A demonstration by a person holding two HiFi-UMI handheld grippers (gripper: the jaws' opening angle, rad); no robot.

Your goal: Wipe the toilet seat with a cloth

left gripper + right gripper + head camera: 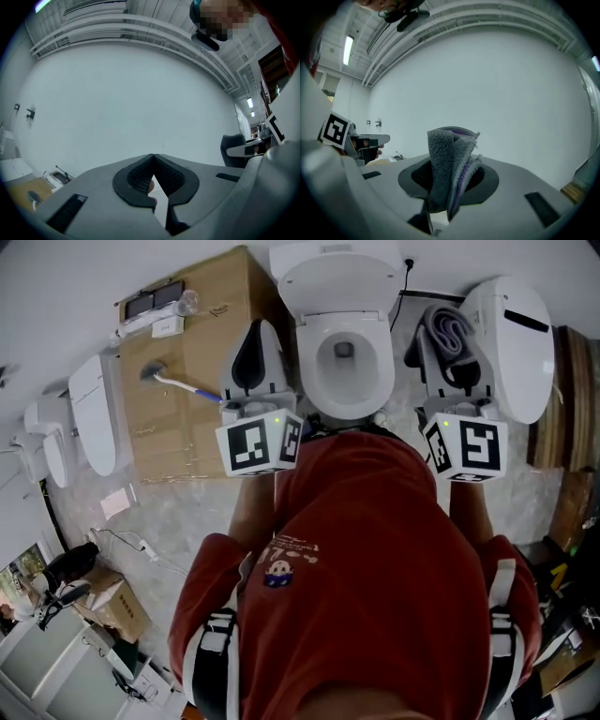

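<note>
Cloth (pixel 447 150) is pinched, folded, between the right gripper's (pixel 450 180) fingers; the left gripper's (pixel 153 169) fingers are pressed together on nothing. Wiping is judged not yet begun: the cloth must be lowered onto the toilet seat (pixel 317 381), ahead between both fingertips.

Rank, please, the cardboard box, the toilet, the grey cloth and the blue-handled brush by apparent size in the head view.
1. cardboard box
2. toilet
3. grey cloth and blue-handled brush: too close to rank. The cloth is bulkier, the brush longer, and the raised cloth probably sits nearer the camera.
</note>
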